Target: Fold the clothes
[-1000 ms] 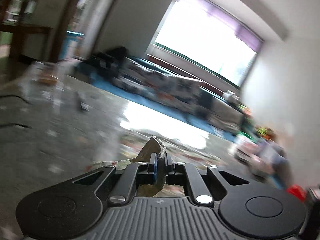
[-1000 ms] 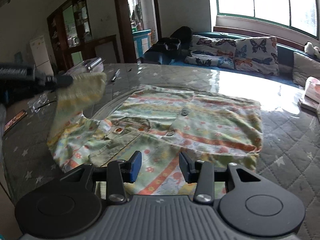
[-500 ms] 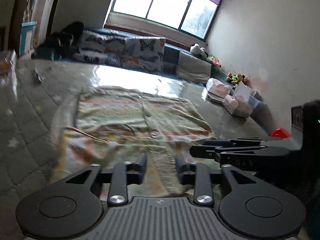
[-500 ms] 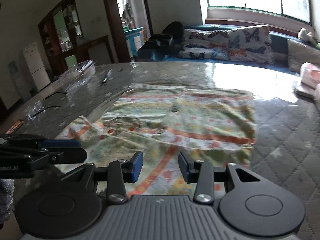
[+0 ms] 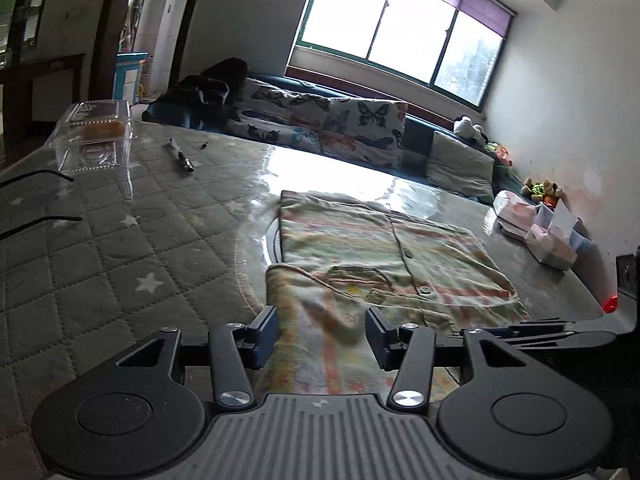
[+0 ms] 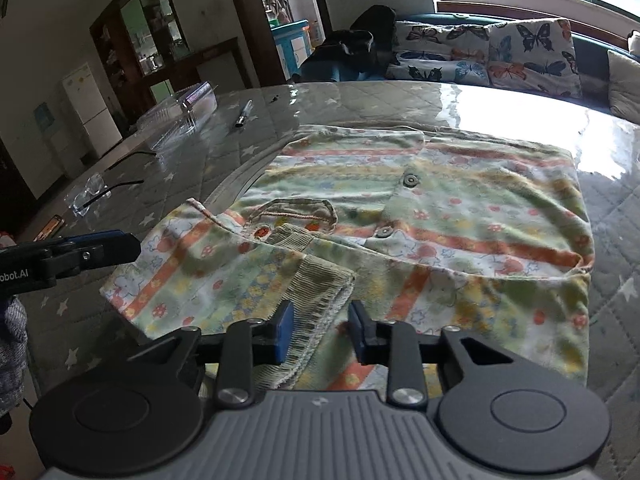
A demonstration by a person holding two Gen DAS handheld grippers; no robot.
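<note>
A small button shirt [image 6: 460, 216] with green, orange and yellow flowered stripes lies flat on the glass-topped quilted table [image 5: 120, 264]. One sleeve [image 6: 224, 276] is folded in over the front, its ribbed cuff [image 6: 324, 284] nearest me. My right gripper [image 6: 320, 332] hovers at that cuff; its jaws are closing, with the cuff's edge in the gap and the pads not pressing on it. My left gripper [image 5: 322, 336] is low over the shirt's near edge [image 5: 320, 320], its jaws opening and gripping nothing. Each gripper also shows in the other view: left gripper [image 6: 80, 256], right gripper [image 5: 540, 332].
A clear plastic box [image 5: 96, 136], a pen [image 5: 180, 156] and a pair of glasses [image 6: 88, 196] lie on the table's left side. Tissue packs and small boxes [image 5: 552, 240] sit at the right edge. A sofa with butterfly cushions [image 5: 340, 120] runs behind the table.
My left gripper let go of the sleeve it held up and dropped lower; the sleeve now lies folded over the shirt. My right gripper's jaws have narrowed and moved in over the cuff.
</note>
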